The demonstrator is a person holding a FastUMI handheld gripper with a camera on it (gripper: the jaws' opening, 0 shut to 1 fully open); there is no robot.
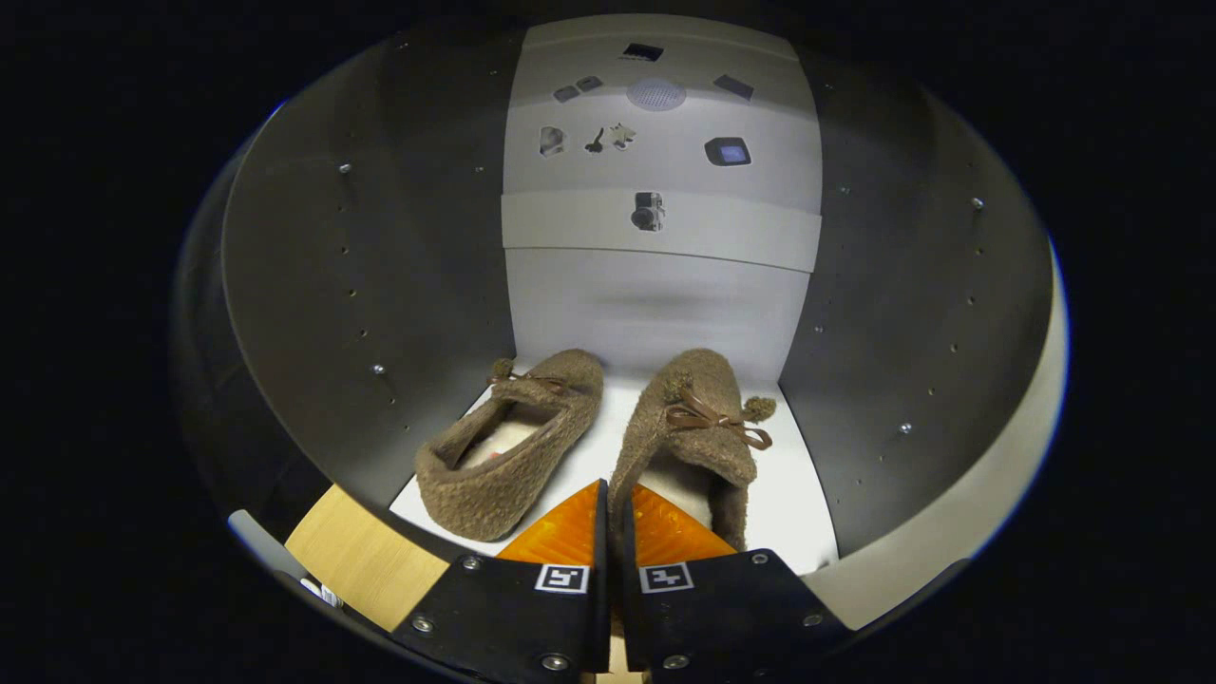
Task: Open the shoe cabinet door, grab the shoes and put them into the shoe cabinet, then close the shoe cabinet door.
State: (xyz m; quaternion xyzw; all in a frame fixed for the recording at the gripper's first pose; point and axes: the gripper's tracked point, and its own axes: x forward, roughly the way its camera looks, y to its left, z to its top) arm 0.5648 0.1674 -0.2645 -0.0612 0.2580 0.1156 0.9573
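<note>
There we were inside the shoe cabinet (380,285), and our gripper (615,532) had its fingers pinched narrow on the near left wall of the right slipper (689,427). That slipper ran lengthwise straight away from us, toe and bow at the far end, resting on the white shelf (798,494). The left slipper (508,437) lay just beside it, toe far too, untouched.
</note>
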